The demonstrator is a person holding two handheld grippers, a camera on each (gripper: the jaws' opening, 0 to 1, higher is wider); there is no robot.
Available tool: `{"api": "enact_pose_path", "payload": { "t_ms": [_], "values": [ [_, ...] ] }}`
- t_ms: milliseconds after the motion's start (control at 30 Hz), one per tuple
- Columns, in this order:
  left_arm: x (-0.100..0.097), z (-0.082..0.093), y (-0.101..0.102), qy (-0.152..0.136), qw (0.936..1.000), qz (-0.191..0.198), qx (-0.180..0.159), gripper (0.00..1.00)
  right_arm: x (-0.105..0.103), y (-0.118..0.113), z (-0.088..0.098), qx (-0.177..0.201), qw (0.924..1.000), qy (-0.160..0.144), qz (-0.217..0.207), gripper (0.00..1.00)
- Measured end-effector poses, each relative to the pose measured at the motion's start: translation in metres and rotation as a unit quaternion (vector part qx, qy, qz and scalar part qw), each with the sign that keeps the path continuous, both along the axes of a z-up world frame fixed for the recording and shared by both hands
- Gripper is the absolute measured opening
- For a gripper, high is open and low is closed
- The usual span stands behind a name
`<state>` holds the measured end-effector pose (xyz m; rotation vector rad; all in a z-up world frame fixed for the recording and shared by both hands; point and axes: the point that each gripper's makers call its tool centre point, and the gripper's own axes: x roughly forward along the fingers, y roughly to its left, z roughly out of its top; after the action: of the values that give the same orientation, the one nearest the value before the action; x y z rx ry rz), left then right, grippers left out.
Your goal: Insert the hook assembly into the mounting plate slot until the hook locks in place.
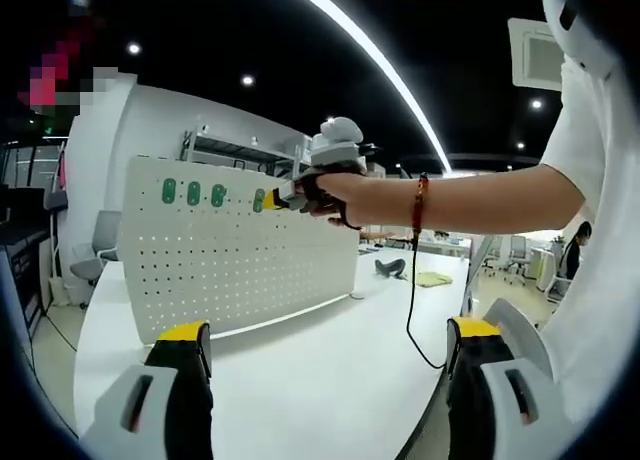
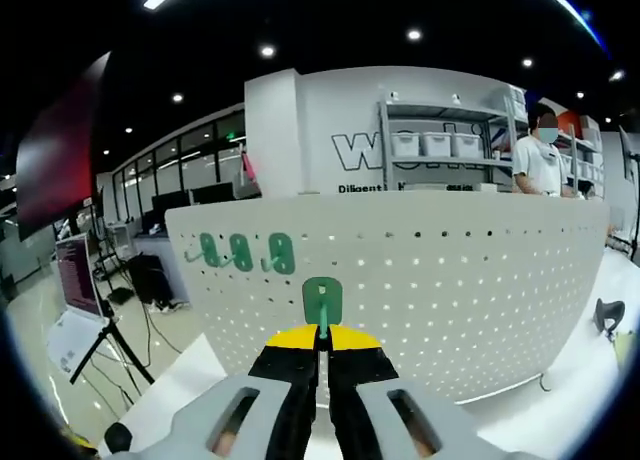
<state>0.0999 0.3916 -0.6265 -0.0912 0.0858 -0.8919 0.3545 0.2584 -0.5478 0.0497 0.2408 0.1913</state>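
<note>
Pinching a green hook [image 2: 322, 302] between clenched fingers, our right gripper [image 2: 323, 342] held it against the white pegboard [image 2: 450, 290] at lower centre of the right gripper view. Three more green hooks [image 2: 241, 251] sat on the board to its upper left. In the left gripper view, our left gripper [image 1: 330, 355] hovered released over the white tabletop [image 1: 330, 370], with a hand [image 1: 335, 192] at the board's top edge.

The green hook's [image 2: 322, 302] lower stem (pinched in the right tool [image 2: 322, 352]) is hidden.
</note>
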Motion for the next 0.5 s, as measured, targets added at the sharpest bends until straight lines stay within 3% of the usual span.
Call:
{"api": "enact_pose_path", "payload": {
  "t_ms": [500],
  "values": [
    [0.003,-0.003,0.002,0.001,1.0,-0.001,-0.005,1.0,0.018,0.004,0.011,-0.007,0.9999,-0.006,-0.012,0.0]
  ]
}}
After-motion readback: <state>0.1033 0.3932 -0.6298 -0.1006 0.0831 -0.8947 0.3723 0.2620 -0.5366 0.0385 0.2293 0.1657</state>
